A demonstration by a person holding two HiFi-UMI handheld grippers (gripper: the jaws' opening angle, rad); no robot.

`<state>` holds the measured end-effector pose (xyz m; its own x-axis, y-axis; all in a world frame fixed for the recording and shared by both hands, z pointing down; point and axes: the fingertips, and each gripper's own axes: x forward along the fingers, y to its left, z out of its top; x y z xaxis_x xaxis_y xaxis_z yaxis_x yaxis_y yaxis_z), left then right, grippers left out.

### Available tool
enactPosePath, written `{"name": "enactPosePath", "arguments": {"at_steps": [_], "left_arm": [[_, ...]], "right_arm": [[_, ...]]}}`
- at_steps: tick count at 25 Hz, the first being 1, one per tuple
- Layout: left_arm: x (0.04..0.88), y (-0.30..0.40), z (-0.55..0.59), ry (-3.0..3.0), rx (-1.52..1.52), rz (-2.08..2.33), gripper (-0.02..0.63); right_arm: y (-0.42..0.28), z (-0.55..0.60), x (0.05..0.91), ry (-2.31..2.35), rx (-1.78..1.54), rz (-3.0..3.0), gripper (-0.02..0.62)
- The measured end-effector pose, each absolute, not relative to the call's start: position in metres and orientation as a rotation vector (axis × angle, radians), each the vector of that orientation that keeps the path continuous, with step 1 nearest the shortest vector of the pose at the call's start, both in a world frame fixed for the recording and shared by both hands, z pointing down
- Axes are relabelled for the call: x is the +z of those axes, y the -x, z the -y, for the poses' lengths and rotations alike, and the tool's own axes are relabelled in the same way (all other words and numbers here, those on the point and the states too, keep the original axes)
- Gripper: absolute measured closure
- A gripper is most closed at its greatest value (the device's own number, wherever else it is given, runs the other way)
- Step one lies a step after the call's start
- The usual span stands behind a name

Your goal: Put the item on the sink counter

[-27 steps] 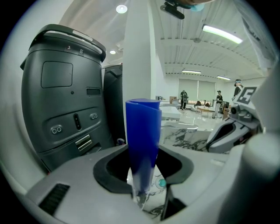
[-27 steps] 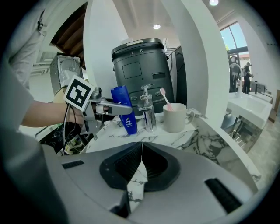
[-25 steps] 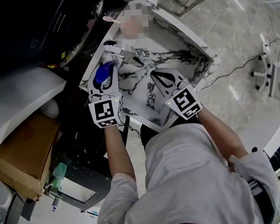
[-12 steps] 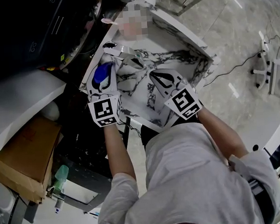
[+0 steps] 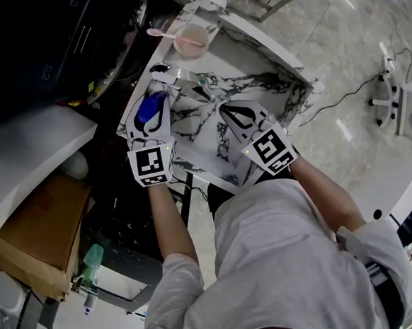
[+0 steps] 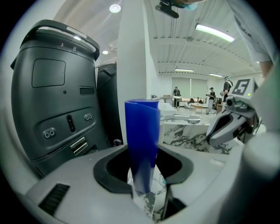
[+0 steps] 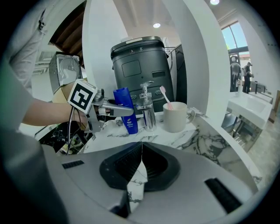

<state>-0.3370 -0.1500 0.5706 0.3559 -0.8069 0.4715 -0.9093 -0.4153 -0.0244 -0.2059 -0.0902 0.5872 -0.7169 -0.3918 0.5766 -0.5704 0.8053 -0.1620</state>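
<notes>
blue bottle (image 6: 142, 127) upright between left tongs (image 6: 143, 159), base on black-veined white marble sink counter (image 7: 192, 142)

On the tabletop (image 7: 205, 140) the tube (image 7: 127, 114) stands leftmost, between the fingers (image 7: 111, 106) of the left gripper (image 5: 157, 97). The pump (image 7: 148, 111) is just right of it, then the mug (image 7: 176, 117) with a toothbrush (image 7: 163, 93) in it. The machine (image 7: 140, 61) rises behind them. The right gripper (image 5: 226, 110) sits right of the left one.

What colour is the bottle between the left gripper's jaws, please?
The bottle is solid blue; the left gripper view shows it best.
</notes>
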Motion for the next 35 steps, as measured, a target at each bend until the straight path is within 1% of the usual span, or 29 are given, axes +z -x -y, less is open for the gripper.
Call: {"name": "enactPosePath", "arguments": {"at_steps": [12, 22, 25, 28, 35], "left_arm": [[0.573, 0.335, 0.151, -2.425, 0.624, 1.473, 0.44], [0.58, 0.333, 0.146, -2.463, 0.756, 1.44, 0.44], [0.58, 0.335, 0.146, -2.444, 0.739, 1.465, 0.439], [0.578, 0.339, 0.147, -2.402, 0.685, 1.508, 0.422], [0.577, 0.349, 0.133, -2.331, 0.641, 1.54, 0.419]], "right_arm": [[0.21, 0.086, 0.586, -0.708, 0.434, 2.458, 0.591], [0.215, 0.071, 0.576, -0.679, 0.422, 2.454, 0.591], [0.216, 0.063, 0.573, -0.662, 0.42, 2.453, 0.591], [0.217, 0.056, 0.571, -0.64, 0.409, 2.451, 0.591], [0.219, 0.037, 0.571, -0.589, 0.417, 2.446, 0.591]]}}
